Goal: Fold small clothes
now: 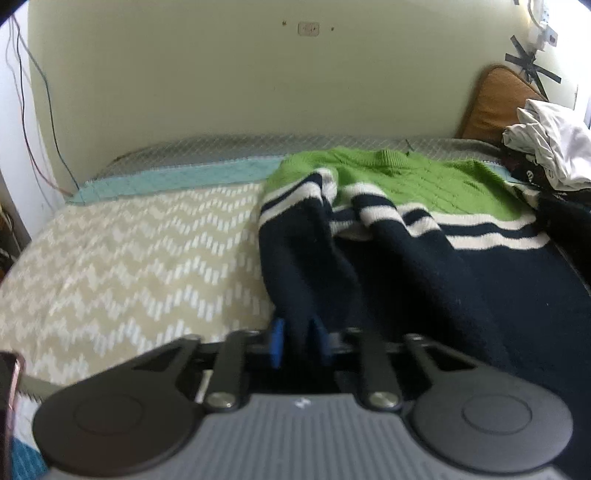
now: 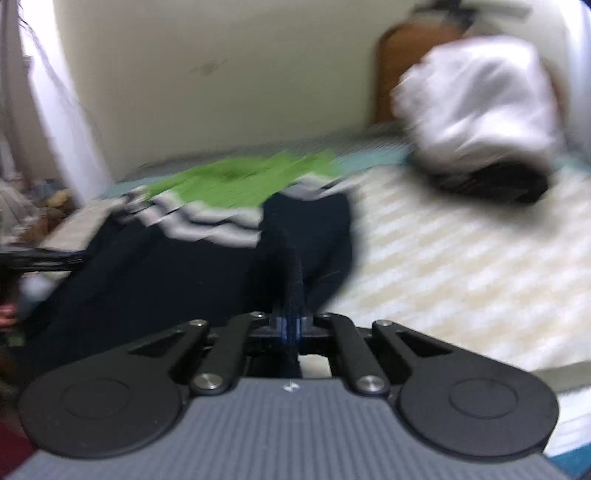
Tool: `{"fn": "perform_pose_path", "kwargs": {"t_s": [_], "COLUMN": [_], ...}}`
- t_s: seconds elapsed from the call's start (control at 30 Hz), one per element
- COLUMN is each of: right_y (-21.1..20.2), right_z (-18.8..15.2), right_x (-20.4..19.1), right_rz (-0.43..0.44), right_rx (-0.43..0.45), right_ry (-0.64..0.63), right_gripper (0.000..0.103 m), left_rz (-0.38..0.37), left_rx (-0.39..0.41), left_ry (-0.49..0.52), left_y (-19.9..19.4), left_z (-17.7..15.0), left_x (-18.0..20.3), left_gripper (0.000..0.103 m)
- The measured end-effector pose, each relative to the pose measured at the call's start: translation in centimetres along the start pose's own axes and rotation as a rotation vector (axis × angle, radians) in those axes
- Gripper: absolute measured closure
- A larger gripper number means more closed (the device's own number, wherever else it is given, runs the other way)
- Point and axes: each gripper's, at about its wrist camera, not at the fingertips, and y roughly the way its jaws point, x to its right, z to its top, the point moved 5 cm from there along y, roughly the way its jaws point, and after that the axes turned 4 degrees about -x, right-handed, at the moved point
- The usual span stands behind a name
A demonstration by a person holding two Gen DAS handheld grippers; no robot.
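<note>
Left gripper (image 1: pixel 298 343): jaws nearly together, blue pads (image 1: pixel 277 341) pinching a bunched fold of the sweater's navy fabric. The cloth rises out of the pads and runs up and away toward the striped part.

Right gripper (image 2: pixel 291 325): jaws nearly together too, clamped on a thin ridge of navy knit that stands up straight from between the pads. This view is heavily motion-blurred, so fine detail is lost.

Sweater (image 1: pixel 406 221): knit, green top section with a ribbed collar, white and navy stripes across the middle, solid navy below. It lies on the bed (image 1: pixel 129 251), collar toward the far edge by the wall, navy hem end toward the near edge where both grippers have it. One striped sleeve (image 1: pixel 303 199) is flopped over the body on its left side in the left wrist view.

Surface: bed cover in beige and white zigzag, with a teal band (image 1: pixel 177 179) and a grey quilted strip along the far edge.

Far right corner of the bed: pile of white and dark clothes (image 1: pixel 550 147), with a brown cushion (image 1: pixel 495 103) propped against the wall behind it.

Room: pale cream wall (image 1: pixel 221 81) with a socket plate (image 1: pixel 308 28), loose wires (image 1: pixel 37 110) hanging down at the left, black tape strips at upper right.
</note>
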Motion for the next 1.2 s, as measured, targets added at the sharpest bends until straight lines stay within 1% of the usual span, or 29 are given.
{"fn": "perform_pose_path", "kwargs": {"t_s": [0.03,0.07,0.1,0.13,0.17,0.2,0.23,0.27,0.3,0.33,0.37,0.4,0.43,0.47,0.53,0.57,0.63,0.67,0.73,0.77,0.8,0.9,0.97,1.0,1.03,1.07,1.1,1.13,1.2], "right_y": [-0.9,-1.7,-2.3,-2.8,-3.2,-3.7,-4.0,-4.4,-4.6,-4.6,-4.5,-4.3,-4.2,-3.9,-3.0,-2.8,-2.6,-2.6,-2.3,-2.3,-2.3,-2.5,-2.4,-2.5,-2.4,-2.4,-2.3,-2.0,-2.6], "right_z": [0.7,1.2,1.6,1.8,1.8,1.7,1.6,1.5,1.3,1.2,0.8,0.5,0.2,-0.2,-1.3,-1.9,-3.0,-3.5,-4.1,-4.4,-4.7,-5.3,-6.1,-6.7,-7.0,-7.4,-7.7,-7.5,-6.8], "right_x": [1.4,3.2,4.9,6.7,8.1,8.8,8.8,8.3,7.6,6.6,5.8,4.4,3.2,2.0,-0.8,-2.3,-5.0,-5.9,-7.4,-8.1,-8.7,-9.3,-9.3,-8.9,-9.1,-9.6,-10.0,-9.9,-9.1], "right_rz": [-0.123,-0.297,-0.408,-0.480,-0.504,-0.506,-0.496,-0.463,-0.419,-0.362,-0.290,-0.200,-0.106,-0.013,0.160,0.226,0.331,0.372,0.415,0.421,0.425,0.456,0.488,0.511,0.530,0.548,0.567,0.578,0.558], "right_rx": [0.050,0.086,0.113,0.127,0.126,0.132,0.153,0.173,0.176,0.171,0.160,0.139,0.109,0.071,-0.025,-0.071,-0.147,-0.176,-0.215,-0.231,-0.244,-0.276,-0.306,-0.319,-0.326,-0.334,-0.342,-0.350,-0.333], "right_ry": [-0.023,0.008,0.025,0.072,0.134,0.195,0.233,0.248,0.249,0.246,0.238,0.226,0.213,0.202,0.180,0.171,0.164,0.159,0.137,0.125,0.116,0.120,0.145,0.156,0.167,0.174,0.188,0.204,0.203], "right_gripper": [0.097,0.097,0.096,0.092,0.081,0.075,0.073,0.072,0.071,0.067,0.065,0.064,0.063,0.063,0.063,0.063,0.062,0.062,0.059,0.056,0.055,0.054,0.053,0.053,0.053,0.059,0.070,0.093,0.093], "left_rz": [0.018,0.061,0.117,0.185,0.285,0.389,0.466,0.512,0.497,0.436,0.389,0.368,0.348,0.311,0.193,0.135,0.025,-0.014,-0.060,-0.075,-0.088,-0.073,-0.090,-0.077,-0.080,-0.085,-0.102,-0.108,-0.153], "left_rx": [0.013,0.028,0.048,0.073,0.101,0.126,0.123,0.087,0.048,0.032,0.044,0.060,0.068,0.067,0.050,0.040,0.022,0.010,-0.034,-0.057,-0.077,-0.147,-0.190,-0.164,-0.156,-0.150,-0.153,-0.150,-0.128], "left_ry": [-0.003,-0.008,-0.015,-0.020,-0.021,-0.032,-0.072,-0.146,-0.223,-0.282,-0.305,-0.294,-0.265,-0.236,-0.182,-0.153,-0.093,-0.069,-0.026,-0.011,-0.002,-0.002,-0.034,-0.031,-0.027,-0.032,-0.048,-0.061,-0.067], "left_y": [-0.2,-0.2,-0.4,-0.5,-0.5,-0.4,-0.1,0.4,0.7,0.6,0.2,-0.3,-0.9,-1.5,-2.6,-3.2,-4.9,-5.5,-6.6,-7.1,-7.4,-7.6,-7.4,-7.7,-7.8,-8.0,-8.1,-8.3,-9.7], "left_z": [0.5,1.0,1.7,2.3,3.0,3.5,3.9,4.1,4.0,3.8,3.6,3.3,2.9,2.4,1.2,0.4,-1.7,-2.5,-4.7,-5.7,-6.6,-8.9,-10.3,-10.6,-10.9,-11.0,-10.9,-10.8,-10.5], "left_x": [-0.3,-0.9,-1.6,-2.6,-3.9,-5.5,-7.3,-9.1,-10.4,-11.0,-11.0,-10.6,-10.1,-9.5,-7.8,-6.9,-4.9,-4.1,-2.5,-1.8,-1.3,-0.7,-0.3,-0.1,0.1,0.4,0.6,0.6,0.5], "left_gripper": [0.094,0.094,0.094,0.094,0.094,0.094,0.093,0.092,0.092,0.092,0.090,0.089,0.085,0.082,0.079,0.077,0.064,0.062,0.061,0.061,0.060,0.055,0.058,0.064,0.077,0.087,0.091,0.091,0.092]}}
